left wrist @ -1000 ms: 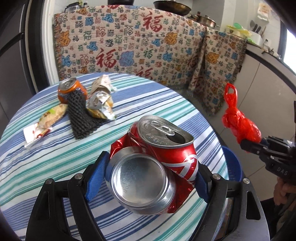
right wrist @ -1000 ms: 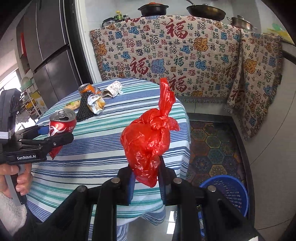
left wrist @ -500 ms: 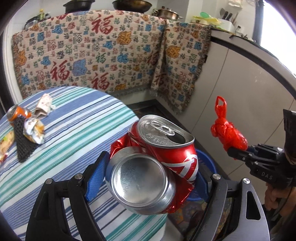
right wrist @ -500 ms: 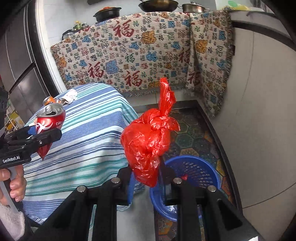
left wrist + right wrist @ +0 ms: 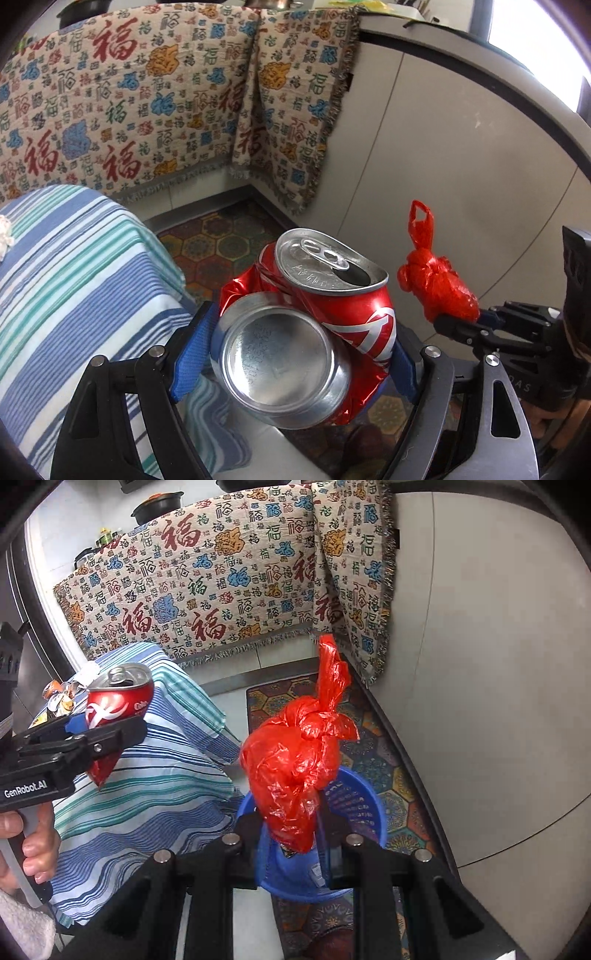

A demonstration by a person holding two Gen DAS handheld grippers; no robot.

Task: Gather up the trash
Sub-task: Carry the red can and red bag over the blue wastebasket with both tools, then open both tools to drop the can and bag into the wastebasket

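My left gripper (image 5: 295,354) is shut on a crushed red soda can (image 5: 310,332), held in the air past the table's edge; the can also shows in the right wrist view (image 5: 118,705). My right gripper (image 5: 291,834) is shut on a knotted red plastic bag (image 5: 295,768) and holds it right above a blue mesh trash basket (image 5: 362,812) on the floor. The bag also shows at the right of the left wrist view (image 5: 436,284). Several pieces of trash (image 5: 59,698) lie on the far part of the table.
A round table with a blue and teal striped cloth (image 5: 74,280) stands at the left. A patterned cloth (image 5: 221,590) hangs over the counter behind. A white cabinet wall (image 5: 498,664) is at the right. A patterned floor mat (image 5: 229,243) lies under the basket.
Both grippers have swung right, away from the table and toward the floor. The red bag now hangs directly over the blue basket. The can is off the table's edge.
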